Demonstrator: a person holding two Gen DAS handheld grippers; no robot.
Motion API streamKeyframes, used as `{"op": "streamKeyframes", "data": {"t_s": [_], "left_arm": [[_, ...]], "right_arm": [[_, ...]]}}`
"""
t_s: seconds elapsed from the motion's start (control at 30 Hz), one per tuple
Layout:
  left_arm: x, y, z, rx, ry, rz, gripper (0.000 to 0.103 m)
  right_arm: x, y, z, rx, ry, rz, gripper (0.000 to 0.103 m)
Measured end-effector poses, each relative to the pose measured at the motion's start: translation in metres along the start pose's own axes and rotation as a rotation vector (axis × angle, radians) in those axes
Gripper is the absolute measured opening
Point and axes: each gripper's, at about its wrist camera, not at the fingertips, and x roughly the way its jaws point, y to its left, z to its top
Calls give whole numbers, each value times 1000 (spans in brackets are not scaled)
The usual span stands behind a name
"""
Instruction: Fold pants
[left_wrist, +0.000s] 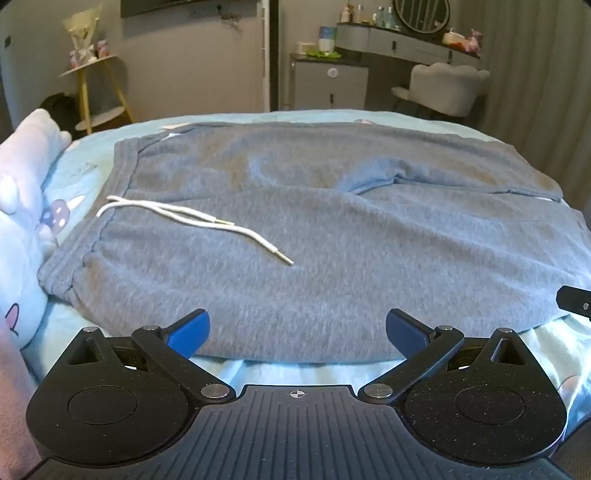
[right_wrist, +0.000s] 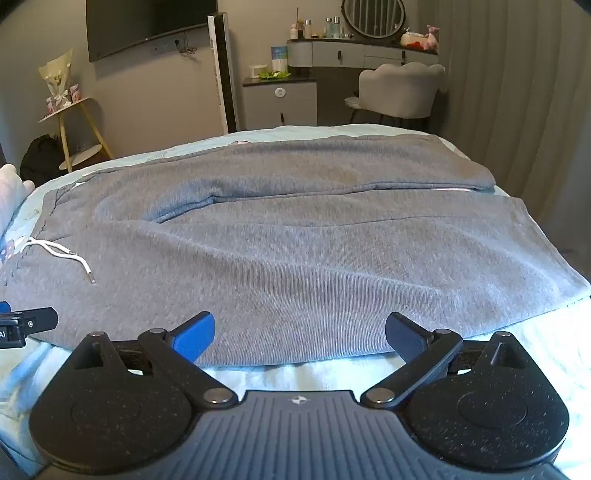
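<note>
Lying flat on the bed (left_wrist: 92, 162), the grey pants (left_wrist: 295, 240) sit just beyond both spread-open grippers, left (left_wrist: 297, 332) and right (right_wrist: 300, 336); only the right view shows the wall TV (right_wrist: 147, 26).

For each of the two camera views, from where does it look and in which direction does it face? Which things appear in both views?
Left wrist: sits on the left gripper, low at the near bed edge, facing across the grey pants at their waistband end; its open fingers show, and the right gripper's tip at the right edge.
Right wrist: sits on the right gripper, same low position, facing across the legs; its open fingers show.
Shared: pants, white drawstring, bed, dresser, chair.
</note>
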Motion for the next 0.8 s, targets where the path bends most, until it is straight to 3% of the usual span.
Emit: {"op": "streamKeyframes", "data": {"t_s": [0.8], "left_arm": [[1,2,-1,-3,16,0,103]], "right_arm": [[0,0,1,5,-2,0,99]]}}
